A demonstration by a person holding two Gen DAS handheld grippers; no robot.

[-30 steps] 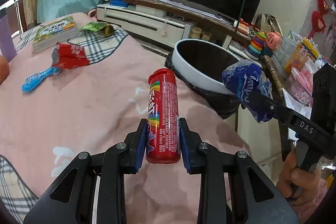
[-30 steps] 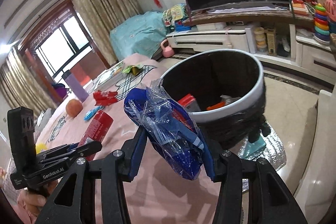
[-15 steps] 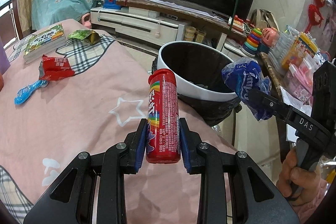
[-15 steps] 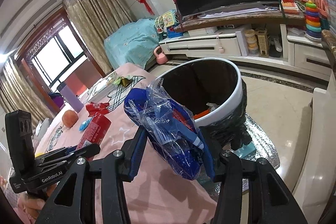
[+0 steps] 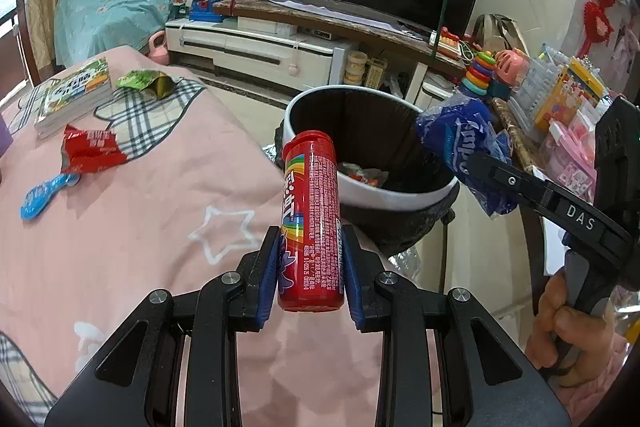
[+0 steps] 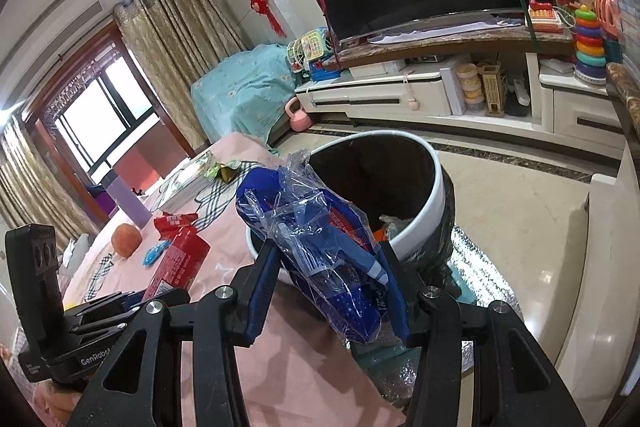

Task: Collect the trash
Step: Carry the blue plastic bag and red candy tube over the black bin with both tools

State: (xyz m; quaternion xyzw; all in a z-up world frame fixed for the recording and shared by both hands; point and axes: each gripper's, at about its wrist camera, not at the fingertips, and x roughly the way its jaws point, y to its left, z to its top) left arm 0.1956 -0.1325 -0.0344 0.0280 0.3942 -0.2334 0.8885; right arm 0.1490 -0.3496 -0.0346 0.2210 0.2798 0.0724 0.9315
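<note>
My left gripper (image 5: pixel 310 271) is shut on a red candy tube (image 5: pixel 311 219), held upright above the pink cloth near the table's edge. My right gripper (image 6: pixel 326 287) is shut on a crumpled blue plastic wrapper (image 6: pixel 320 243), held just short of the white-rimmed trash bin (image 6: pixel 434 187). In the left wrist view the bin (image 5: pixel 384 195) stands just past the tube, with trash inside, and the blue wrapper (image 5: pixel 464 147) hangs over its right rim. The tube also shows in the right wrist view (image 6: pixel 180 263).
On the pink tablecloth (image 5: pixel 140 227) lie a red wrapper (image 5: pixel 92 151), a blue wrapper (image 5: pixel 44 195), a green wrapper (image 5: pixel 144 83) and a book (image 5: pixel 74 95). An orange fruit (image 6: pixel 126 239) sits further back. A TV stand (image 6: pixel 420 95) and toys line the wall.
Both grippers have moved closer to the bin with their loads. The bin now looks larger and its inside trash shows in the left wrist view.
</note>
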